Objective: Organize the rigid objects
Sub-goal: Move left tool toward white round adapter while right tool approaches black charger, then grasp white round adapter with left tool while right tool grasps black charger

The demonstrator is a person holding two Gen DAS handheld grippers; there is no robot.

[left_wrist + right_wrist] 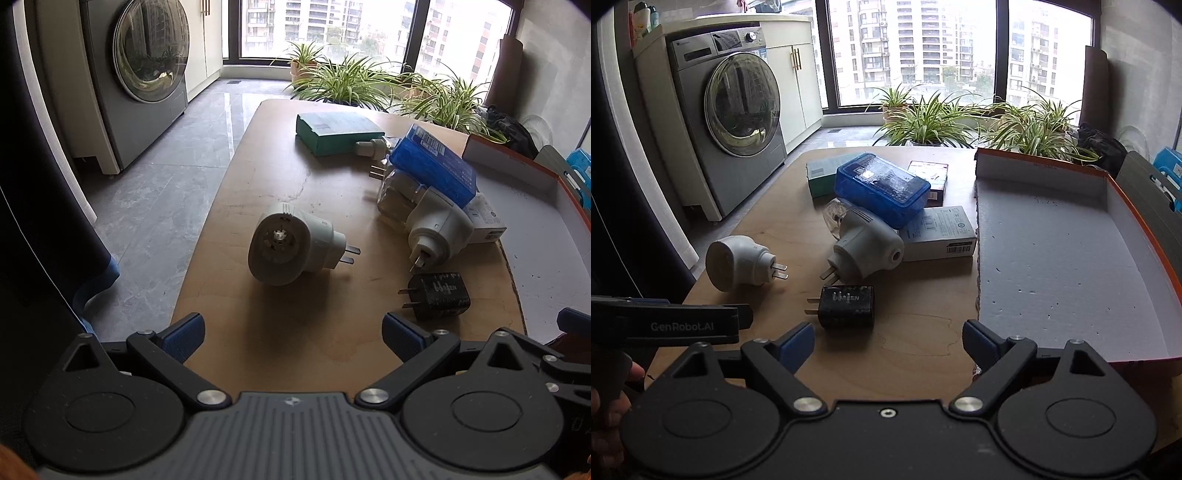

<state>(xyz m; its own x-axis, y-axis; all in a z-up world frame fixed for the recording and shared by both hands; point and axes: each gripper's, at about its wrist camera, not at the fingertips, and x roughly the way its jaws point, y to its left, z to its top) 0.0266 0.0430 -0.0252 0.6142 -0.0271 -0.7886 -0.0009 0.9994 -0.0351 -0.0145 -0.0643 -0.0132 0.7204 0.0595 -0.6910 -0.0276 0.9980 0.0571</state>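
Farthest left, beyond the counter's edge, a washing machine stands on the grey floor. On the wooden counter, the left tongs are spread wide apart and hold nothing; their blue pads hover low over the near edge. Straight ahead of them, centred between the two fingers but well apart from them, a white plug-in device lies on its side, its two prongs pointing right. In the right wrist view this same device sits off to the left of the right tongs, and the left tool's black body reaches in just in front of it.

Further right, the right tongs are also open and empty. A black charger lies just beyond their left finger, prongs pointing left, near it but not touching. Behind the charger a grey plug-in device lies tilted, its clear bottle end tucked under a blue plastic case. That case rests on top of the pile, partly over a green box to the left and a white carton to the right; a dark box lies behind it.

Rightmost, a shallow cardboard box with an orange rim lies open on the counter, its near corner just beside the right finger of the right tongs. Spider plants line the window behind.
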